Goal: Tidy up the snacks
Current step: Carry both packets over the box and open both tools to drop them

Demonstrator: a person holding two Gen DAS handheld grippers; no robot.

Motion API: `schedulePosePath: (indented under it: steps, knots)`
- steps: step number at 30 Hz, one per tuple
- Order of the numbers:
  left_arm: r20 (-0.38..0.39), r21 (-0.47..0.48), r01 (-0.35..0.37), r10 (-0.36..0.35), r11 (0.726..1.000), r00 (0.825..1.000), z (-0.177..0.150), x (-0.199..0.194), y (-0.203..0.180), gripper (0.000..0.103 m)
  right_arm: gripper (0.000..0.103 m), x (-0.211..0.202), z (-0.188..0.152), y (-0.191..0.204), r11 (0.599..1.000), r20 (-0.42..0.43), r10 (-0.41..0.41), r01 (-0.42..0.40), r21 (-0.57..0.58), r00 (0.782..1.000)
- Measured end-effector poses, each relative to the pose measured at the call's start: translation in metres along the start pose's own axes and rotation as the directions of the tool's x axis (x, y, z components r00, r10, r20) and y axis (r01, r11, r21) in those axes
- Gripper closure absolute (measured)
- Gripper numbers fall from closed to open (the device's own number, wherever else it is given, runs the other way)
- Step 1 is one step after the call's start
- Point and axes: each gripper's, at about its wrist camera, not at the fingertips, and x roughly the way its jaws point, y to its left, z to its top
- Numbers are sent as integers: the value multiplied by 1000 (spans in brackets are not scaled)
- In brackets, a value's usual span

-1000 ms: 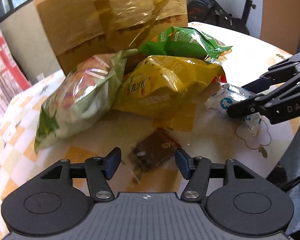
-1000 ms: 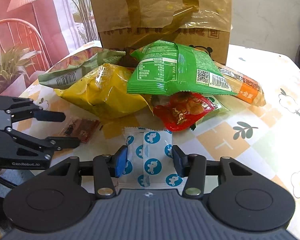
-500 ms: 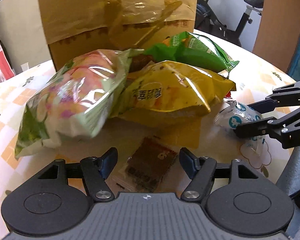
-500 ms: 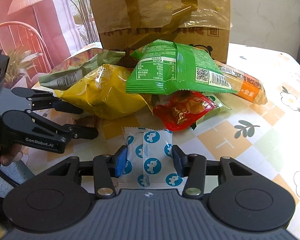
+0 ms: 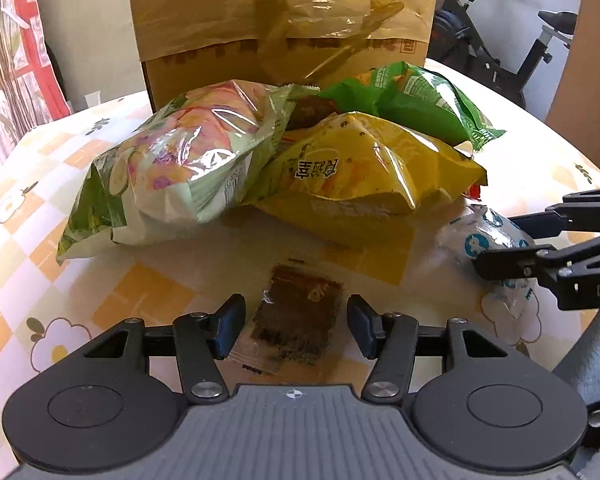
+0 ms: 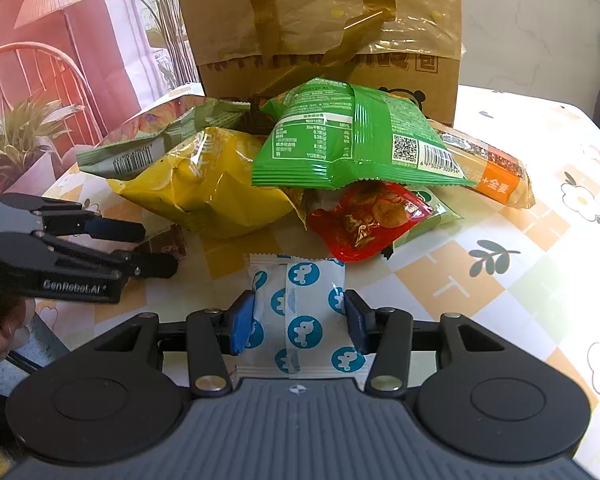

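Checked, flower-printed worktop [image 6: 540, 240], left to right:
- one left claw [image 5: 296, 326], closing astride one small brown clear-wrapped snack packet [image 5: 296, 320], pads not yet touching
- one pale green crisp bag [image 5: 172, 168]
- one yellow crisp bag [image 6: 204, 184]
- one right claw [image 6: 300, 322] clamped on one white blue-spotted sachet [image 6: 300, 312]
- one green foil bag [image 6: 352, 144]
- one red pouch [image 6: 368, 220]
- one orange-ended packet [image 6: 496, 176]
- behind the pile: one brown cardboard box [image 6: 324, 40]

Left tongs [image 5: 296, 328] closing, pads untouched; right tongs [image 6: 299, 320] clamped.

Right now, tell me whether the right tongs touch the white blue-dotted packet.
Touching. The right wrist view shows both pads of the right tongs pressed against the sides of the white blue-dotted packet.
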Motion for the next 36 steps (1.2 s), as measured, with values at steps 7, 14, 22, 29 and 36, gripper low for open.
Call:
schedulePosePath:
  steps: [7, 14, 22, 29, 36]
  knots:
    - [12, 31, 6, -6, 1000, 1000, -3, -5, -6, 59, 54, 0, 0, 0, 1000, 0, 1, -1, 1, 1000]
    - [25, 8, -3, 3, 1000, 1000, -8, -8, -10, 63, 53, 0, 0, 0, 1000, 0, 3, -3, 4, 1000]
    - [7, -15, 10, -9, 1000, 1000, -11, -20, -3, 63, 54, -6, -1, 2, 1000, -18, 5, -5, -19, 1000]
    - [49, -18, 26, -25, 1000, 998, -12, -49, 0, 63, 54, -30, -4, -7, 1000, 1, -9, 9, 13, 1000]
    - [146, -66, 73, -63, 995, 987, -1, -90, 9, 63, 55, -62, 10, -20, 998, 79, -11, 6, 59, 997]
